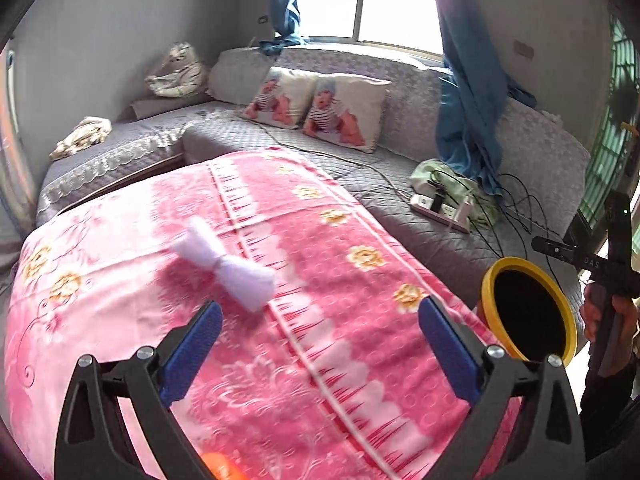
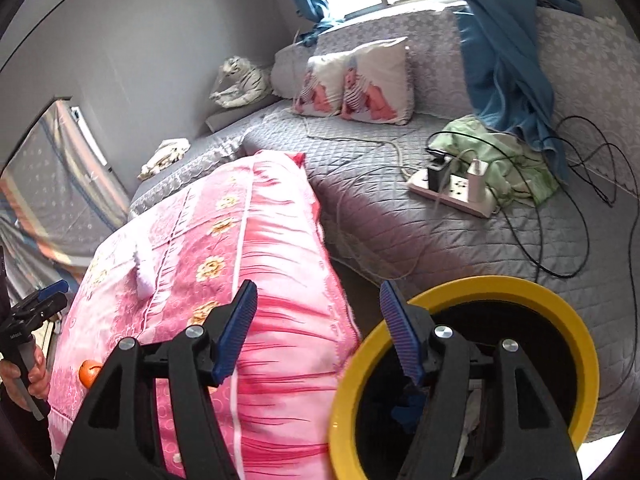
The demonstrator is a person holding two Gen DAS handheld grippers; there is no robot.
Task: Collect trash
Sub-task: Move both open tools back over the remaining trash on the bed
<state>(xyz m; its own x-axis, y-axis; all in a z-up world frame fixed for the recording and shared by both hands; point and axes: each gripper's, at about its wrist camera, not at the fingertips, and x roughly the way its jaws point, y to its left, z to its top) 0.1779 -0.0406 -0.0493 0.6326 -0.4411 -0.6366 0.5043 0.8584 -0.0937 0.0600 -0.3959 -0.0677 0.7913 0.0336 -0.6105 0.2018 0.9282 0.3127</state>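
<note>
A twisted pale-lilac wrapper (image 1: 226,265) lies on the pink flowered blanket (image 1: 320,280), just ahead and left of my open, empty left gripper (image 1: 320,332). It also shows in the right wrist view (image 2: 143,268). A yellow-rimmed black bin (image 2: 472,360) stands right of the blanket's edge; it also shows in the left wrist view (image 1: 528,312). My right gripper (image 2: 318,328) is open and empty, held over the bin's left rim. White scraps lie inside the bin. An orange piece (image 2: 89,373) sits at the blanket's near left edge.
A grey quilted sofa (image 2: 400,216) wraps around behind. On it lie a power strip (image 2: 452,192) with chargers and black cables, a green cloth (image 2: 500,152), two printed pillows (image 1: 320,112) and blue curtains (image 1: 468,112). A fan (image 1: 612,120) stands at the right.
</note>
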